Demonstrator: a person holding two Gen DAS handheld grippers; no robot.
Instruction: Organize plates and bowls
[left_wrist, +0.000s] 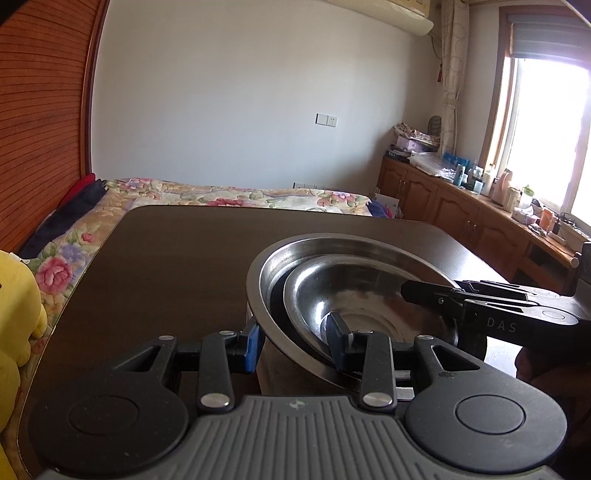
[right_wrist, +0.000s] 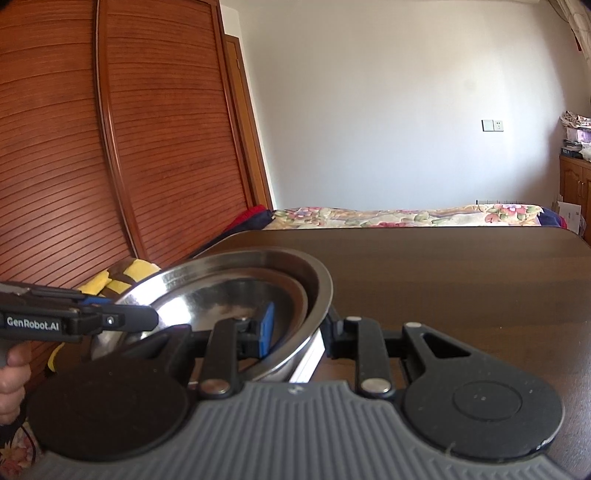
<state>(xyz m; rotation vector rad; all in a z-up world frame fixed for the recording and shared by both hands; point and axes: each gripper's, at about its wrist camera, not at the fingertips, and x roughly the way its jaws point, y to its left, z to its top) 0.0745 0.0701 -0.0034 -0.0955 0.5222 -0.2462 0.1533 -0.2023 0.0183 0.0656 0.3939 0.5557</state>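
Nested steel bowls (left_wrist: 354, 295) near table (left_wrist: 166, 266) edge — left gripper (left_wrist: 295, 345) and right gripper (right_wrist: 295, 332) each straddle the outer rim, jaws spread, unclamped — step: stacking; next, likely closing to lift.

My left gripper (left_wrist: 295, 343) is all matte black linkage: two big round discs in the lower corners of the frame, silver pivot screws on the arms, and blue pads on the fingertips (left_wrist: 338, 332). A grey ribbed plate runs along the bottom edge with a tiny logo in the middle. The right gripper (right_wrist: 295, 328) is built the same, though I only catch one blue pad (right_wrist: 266, 326). Seen side-on, one body reads "DAS" at the right edge, the other "GenRobot.AI" in white at left.
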